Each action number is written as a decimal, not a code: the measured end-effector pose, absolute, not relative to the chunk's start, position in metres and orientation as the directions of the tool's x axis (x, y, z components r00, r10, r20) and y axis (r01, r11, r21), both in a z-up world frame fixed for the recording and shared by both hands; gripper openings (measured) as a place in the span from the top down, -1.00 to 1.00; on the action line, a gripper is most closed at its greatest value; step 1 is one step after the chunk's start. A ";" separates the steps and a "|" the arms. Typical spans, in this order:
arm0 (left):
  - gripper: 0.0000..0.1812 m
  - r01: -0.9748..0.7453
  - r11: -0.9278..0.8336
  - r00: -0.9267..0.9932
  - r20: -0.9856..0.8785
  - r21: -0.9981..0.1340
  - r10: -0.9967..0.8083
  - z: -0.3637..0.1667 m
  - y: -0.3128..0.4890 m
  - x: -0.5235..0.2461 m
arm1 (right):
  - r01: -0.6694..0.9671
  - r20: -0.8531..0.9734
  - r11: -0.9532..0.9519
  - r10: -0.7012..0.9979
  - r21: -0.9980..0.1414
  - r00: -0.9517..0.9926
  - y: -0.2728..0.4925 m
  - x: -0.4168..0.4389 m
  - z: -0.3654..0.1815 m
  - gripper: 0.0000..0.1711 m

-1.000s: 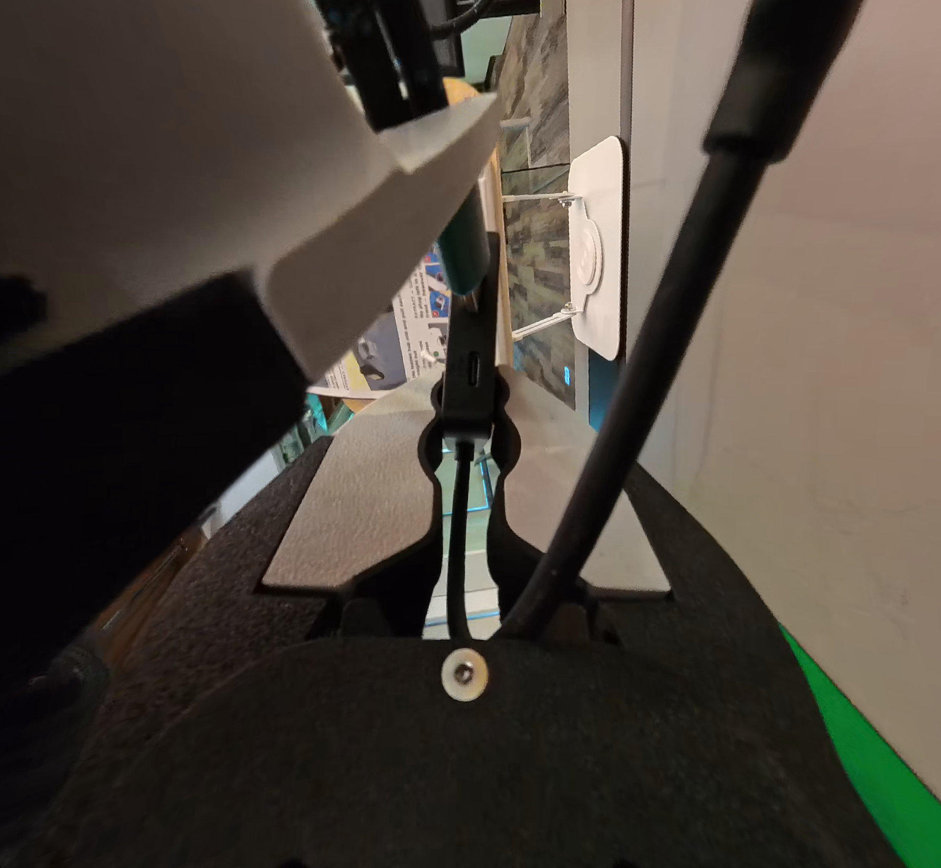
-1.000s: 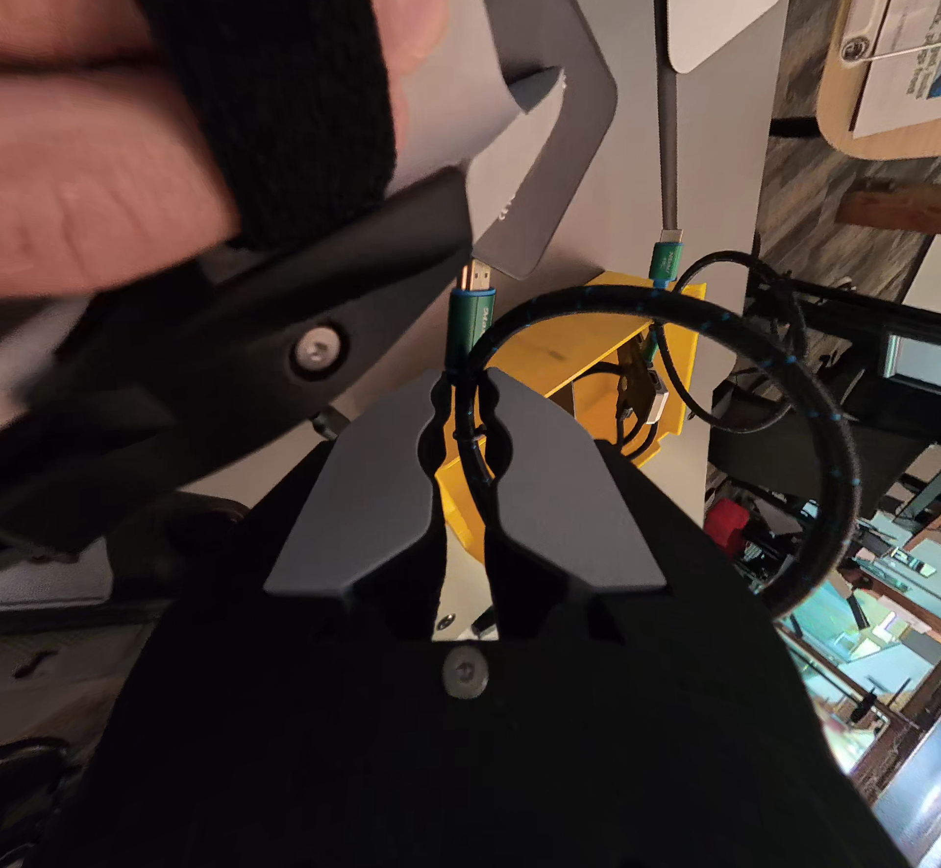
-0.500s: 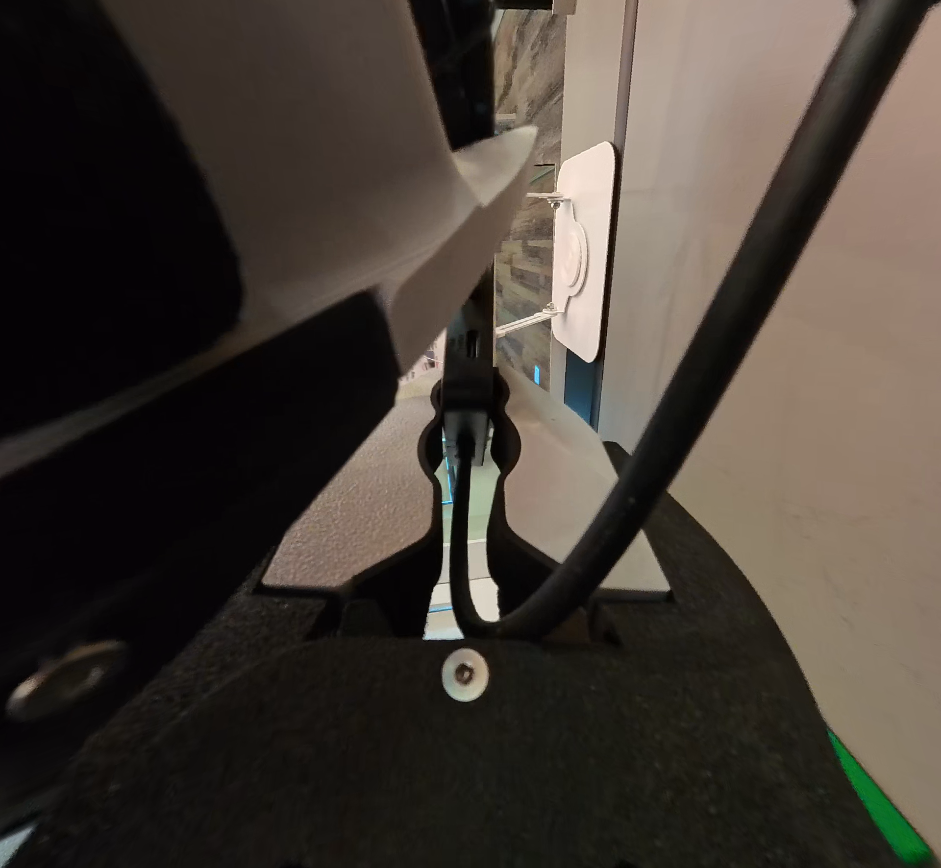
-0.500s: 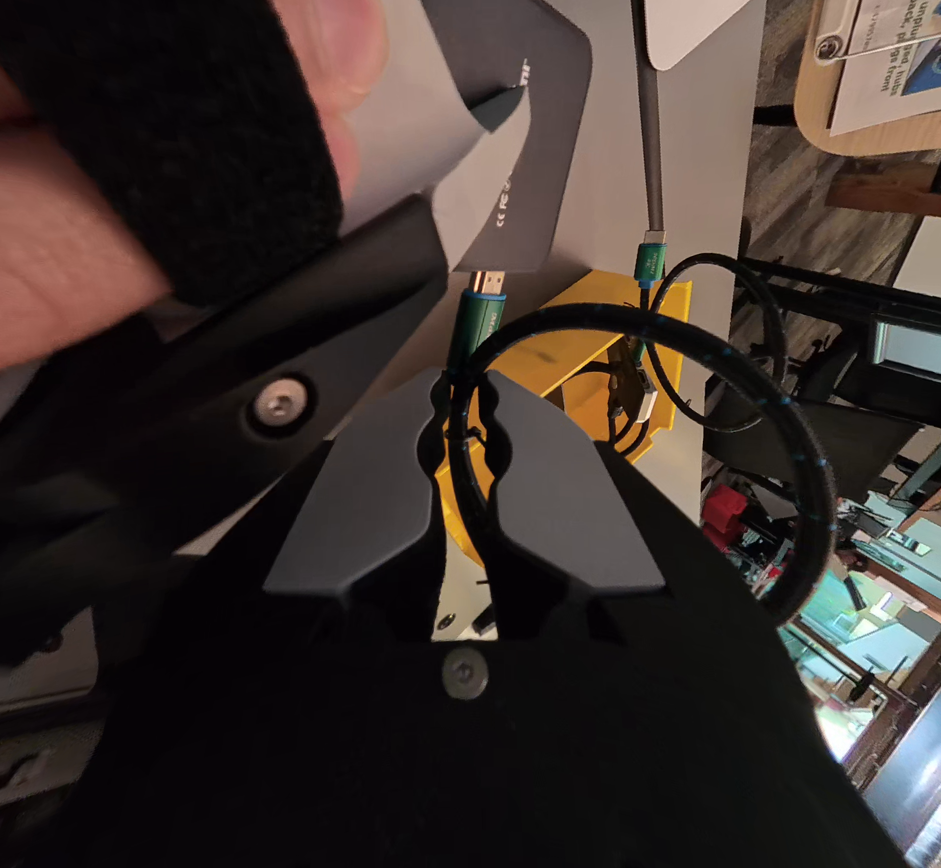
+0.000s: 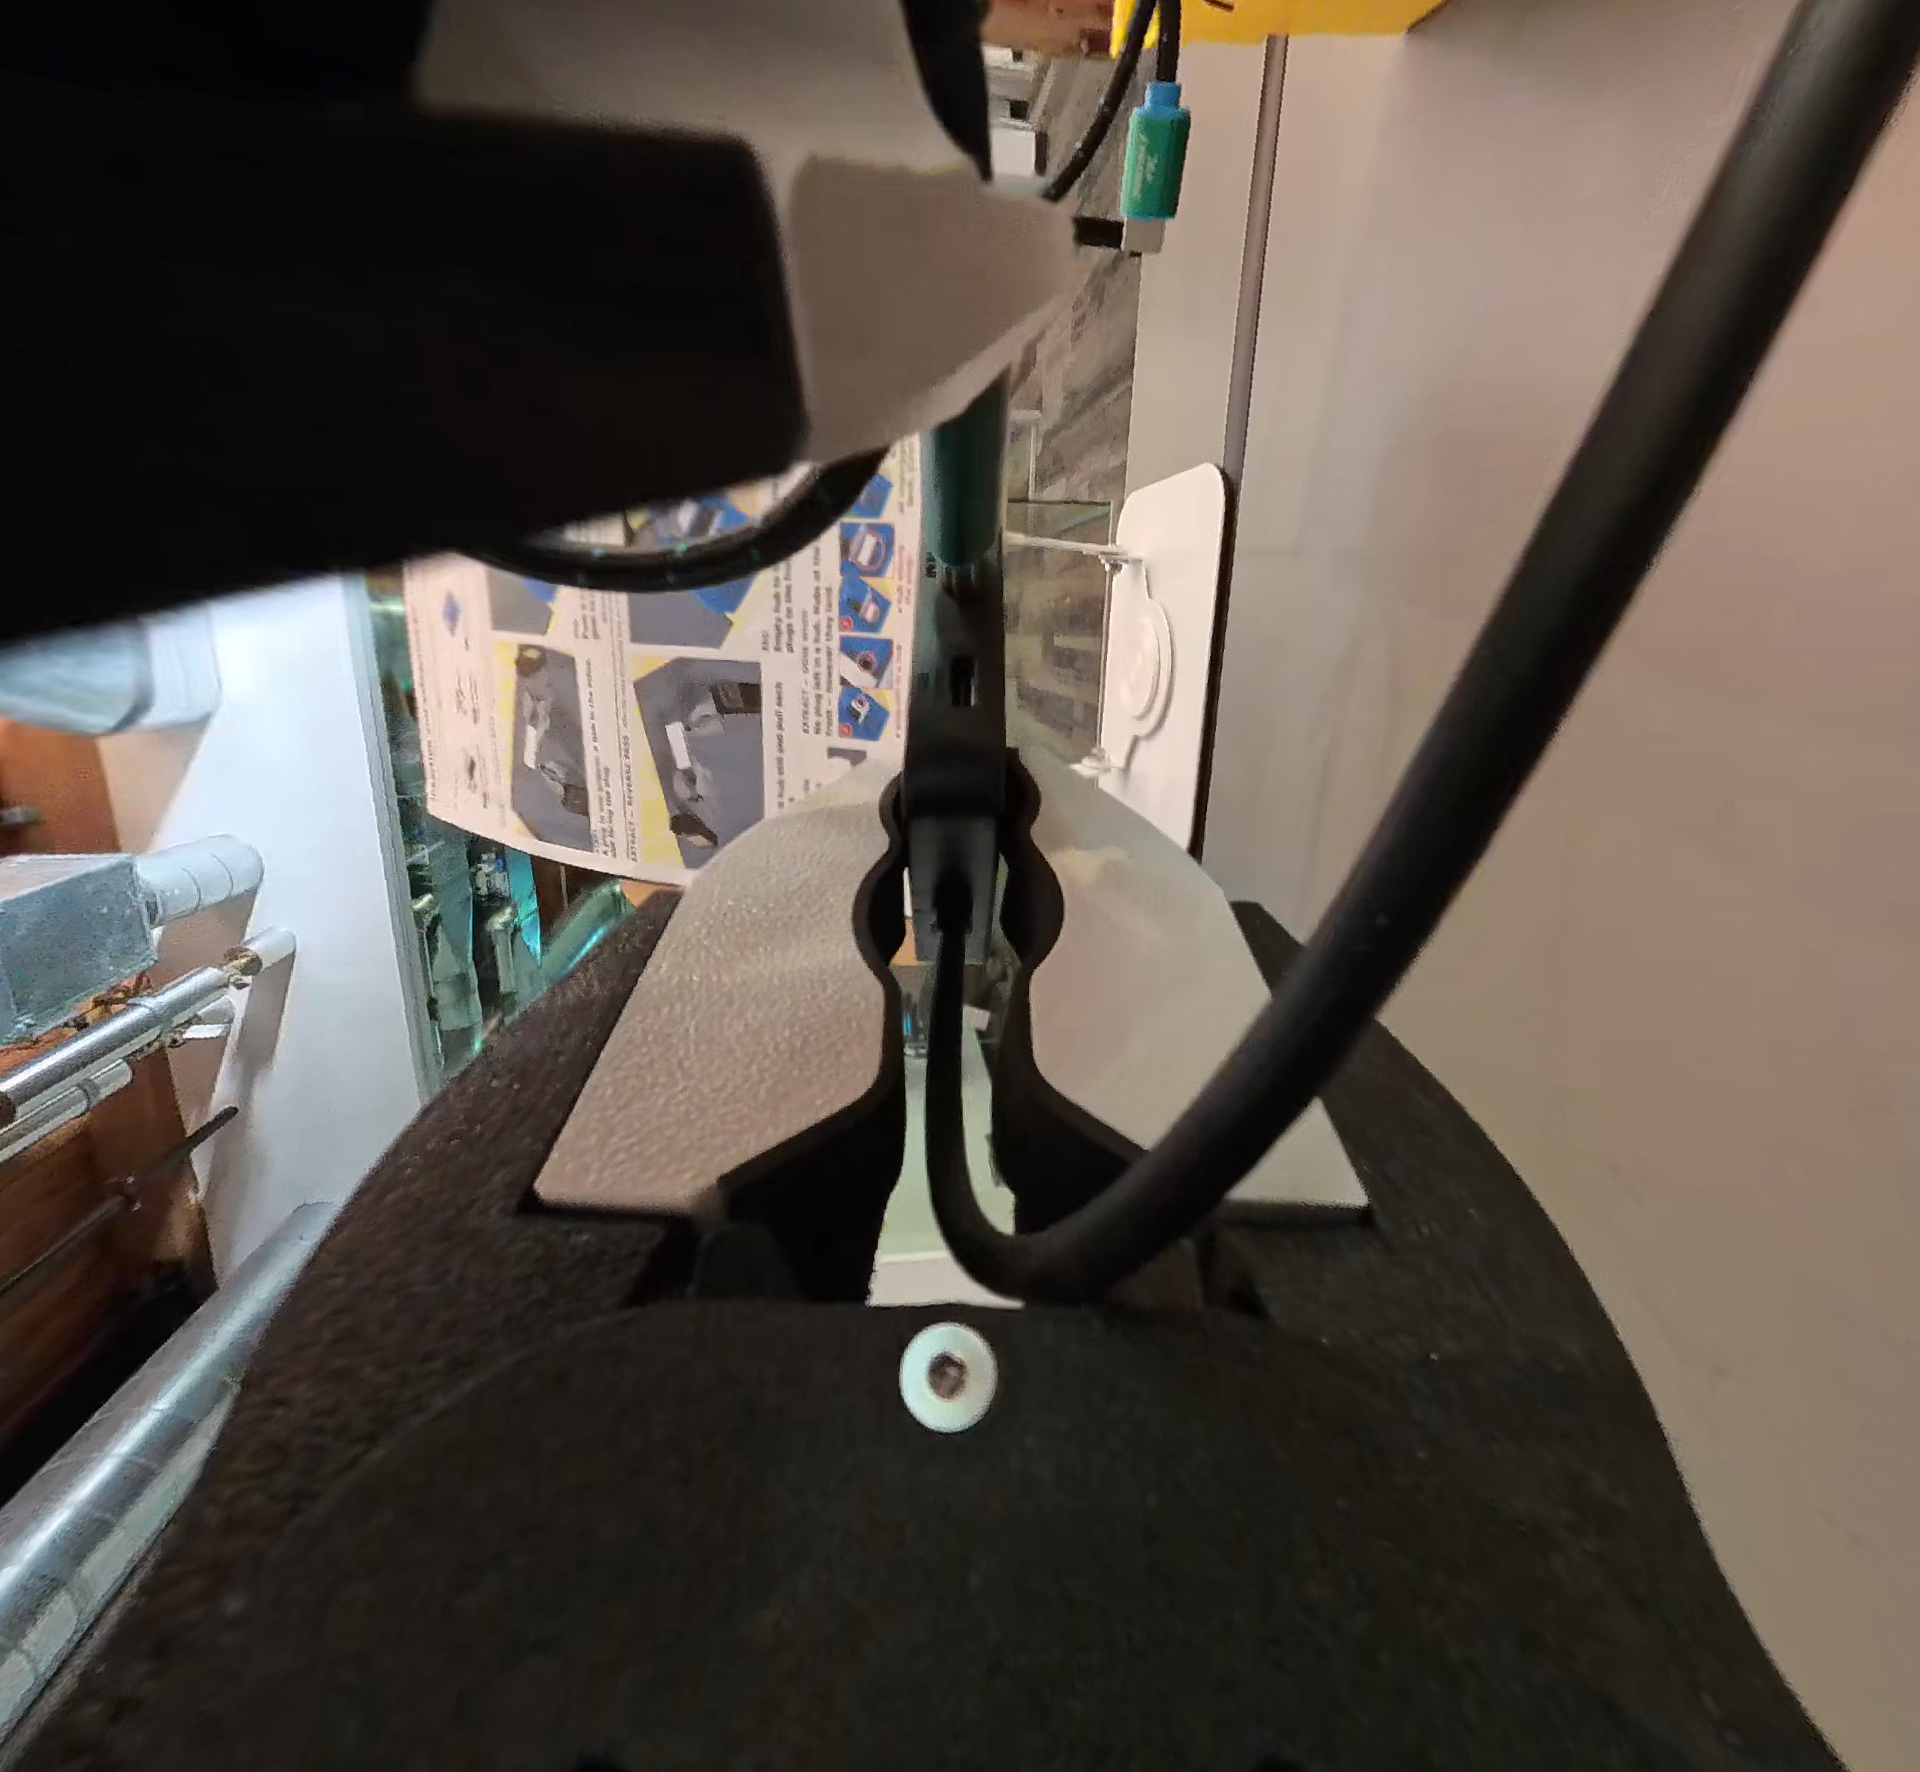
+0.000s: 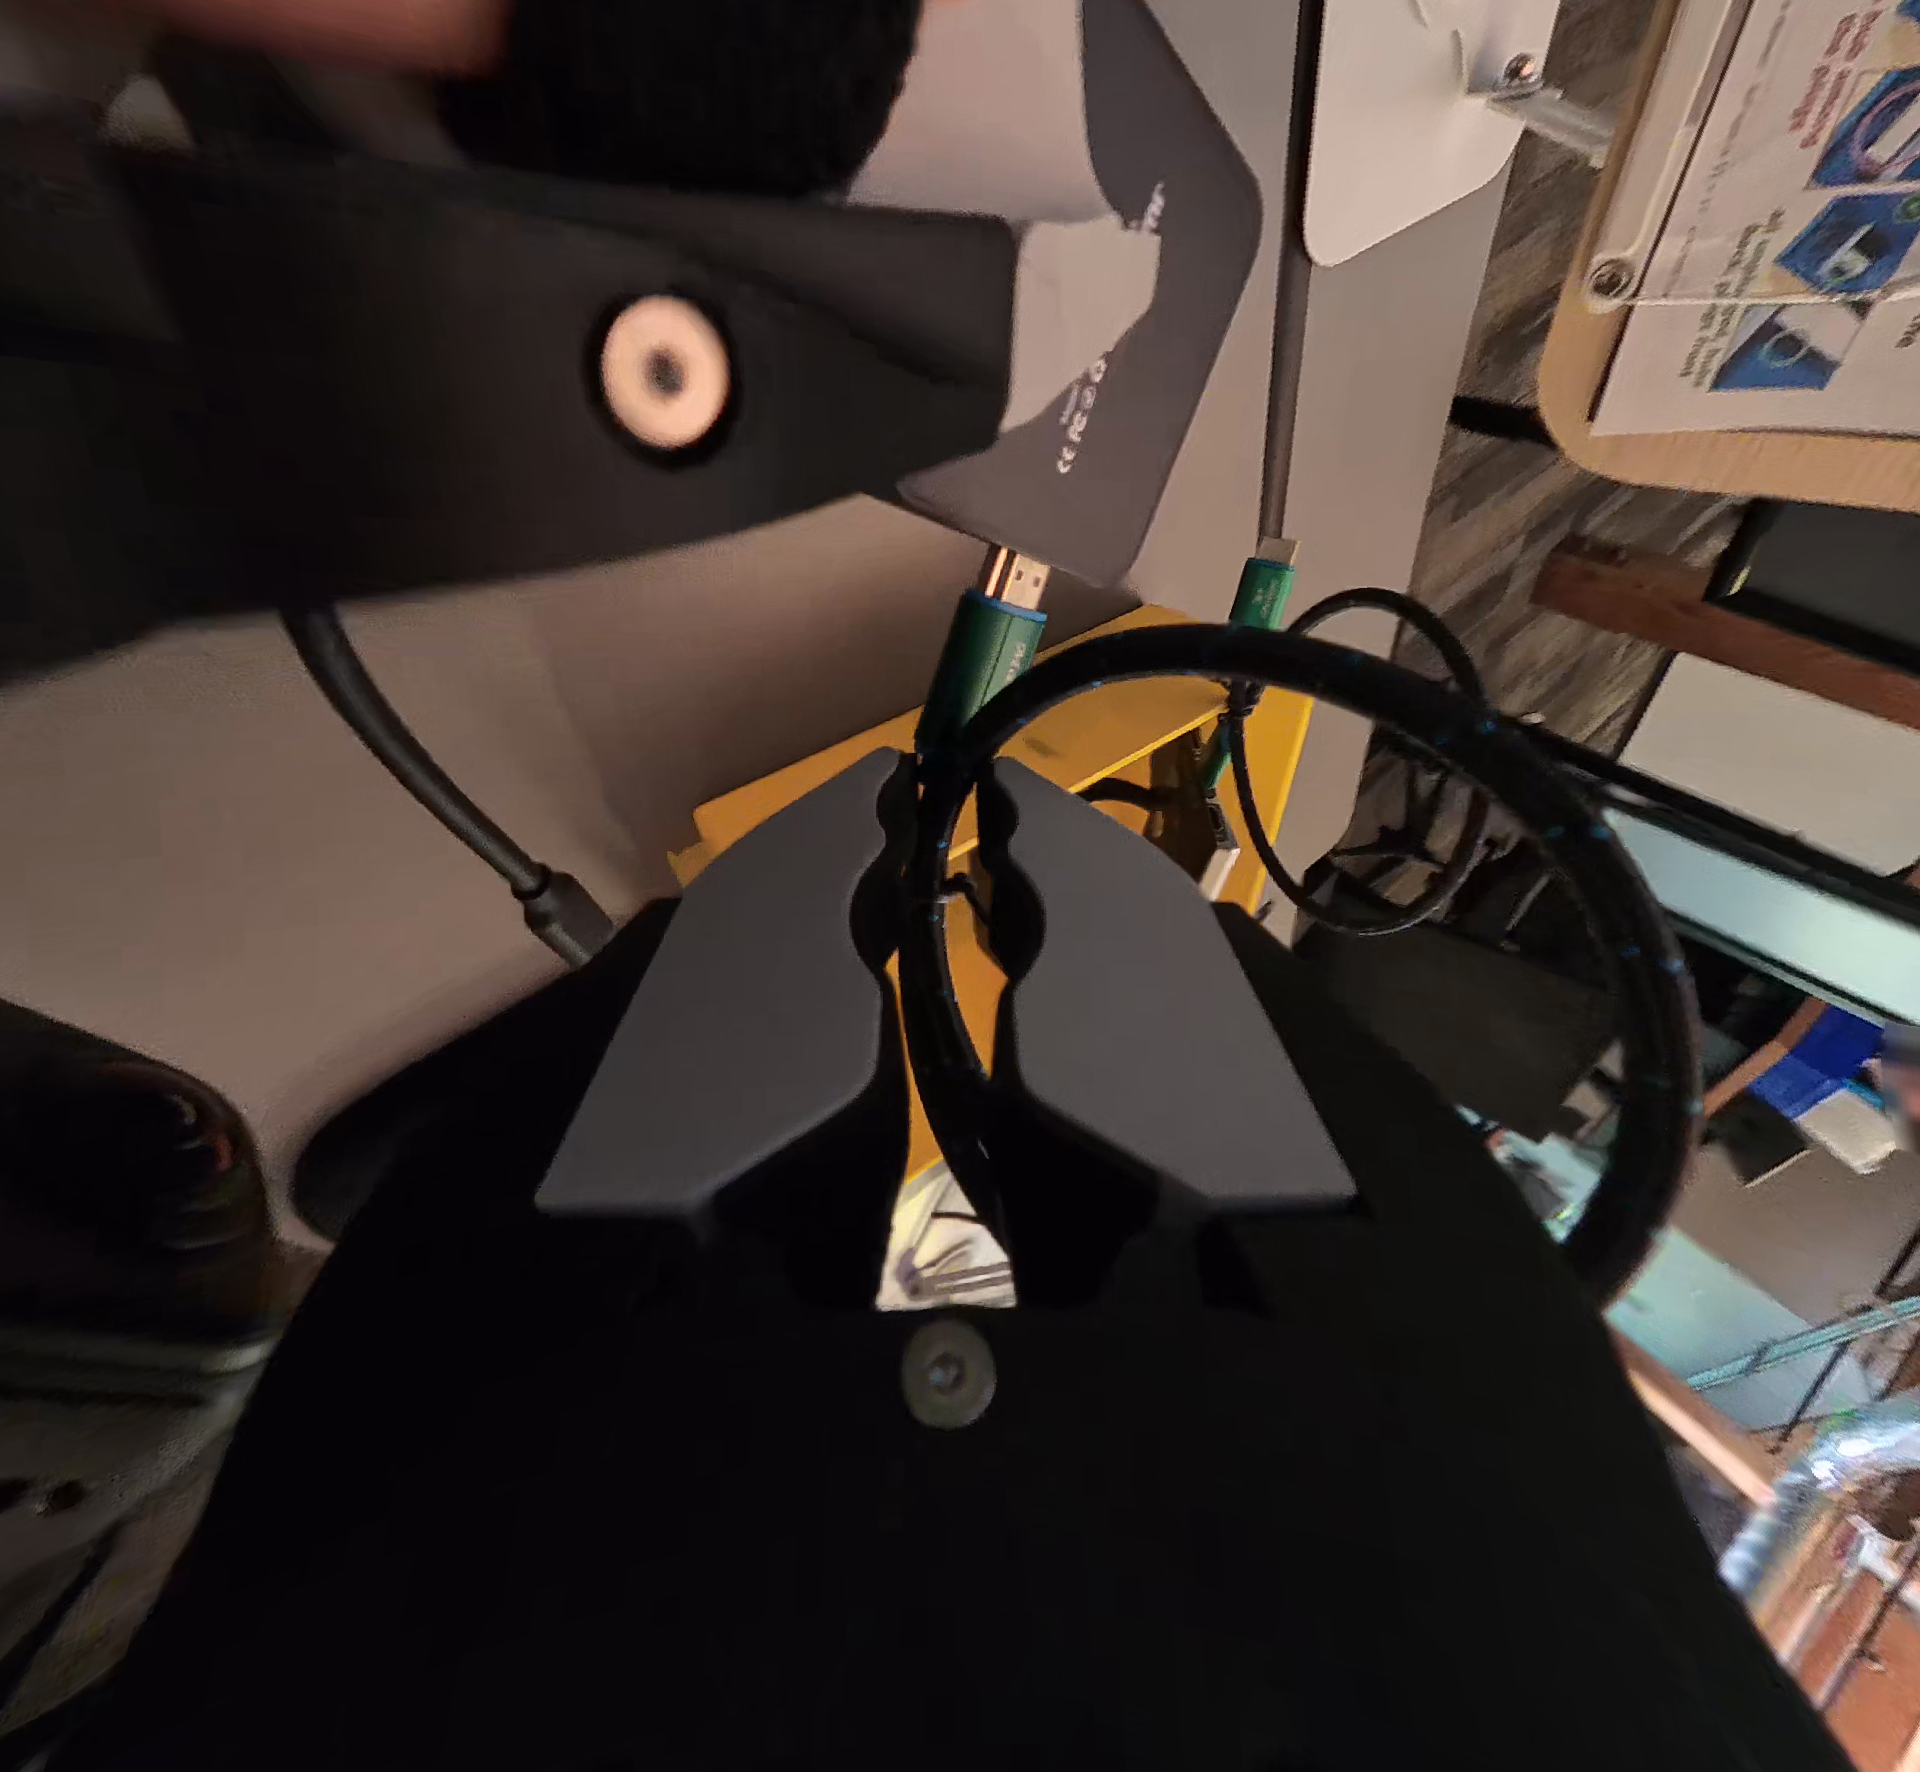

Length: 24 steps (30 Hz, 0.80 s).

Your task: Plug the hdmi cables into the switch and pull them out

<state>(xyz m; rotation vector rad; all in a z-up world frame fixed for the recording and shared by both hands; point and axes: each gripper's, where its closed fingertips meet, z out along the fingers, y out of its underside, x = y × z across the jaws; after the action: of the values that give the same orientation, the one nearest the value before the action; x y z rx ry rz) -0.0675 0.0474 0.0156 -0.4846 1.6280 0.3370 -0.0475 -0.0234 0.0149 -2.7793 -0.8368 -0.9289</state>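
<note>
The right tool point(image 6: 945, 777) stays clenched on the green HDMI plug point(image 6: 987, 652); within 1 s its metal tip has reached the switch point(image 6: 1143, 351), clamped by the left tool point(image 5: 951, 787) above the bench point(image 6: 727, 683). Insertion looks imminent.

You are working in a lab or test workshop. An illustrated instruction sheet point(image 5: 665, 683) on a wooden board point(image 6: 1621, 434) hangs beside your grey bench point(image 5: 1662, 787). A yellow fixture point(image 6: 1101, 735) with cables tied to it sits on that bench, and bare metal tubing point(image 5: 125, 1036) and cluttered equipment racks point(image 6: 1766, 1151) fill the background.
</note>
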 end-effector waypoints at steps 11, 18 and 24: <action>0.85 -0.436 0.896 0.007 -0.996 -0.079 -0.084 0.032 0.034 -0.069 | 0.527 0.647 -0.845 0.454 0.095 0.612 -0.032 -0.045 0.028 0.87; 0.85 -0.371 0.929 0.004 -1.000 -0.001 0.001 0.030 0.021 -0.068 | 0.566 0.637 -0.805 0.532 0.176 0.558 -0.040 -0.046 0.029 0.86; 0.85 -0.324 0.938 0.025 -0.992 -0.124 -0.123 0.036 0.021 -0.069 | 0.601 0.668 -0.792 0.505 0.107 0.547 -0.036 -0.046 0.036 0.86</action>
<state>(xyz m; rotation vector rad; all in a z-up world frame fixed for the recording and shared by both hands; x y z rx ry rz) -0.0692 0.0208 0.0364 -0.3585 1.5488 0.1608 -0.0463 -0.0365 0.0355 -2.6422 -0.9500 -1.0752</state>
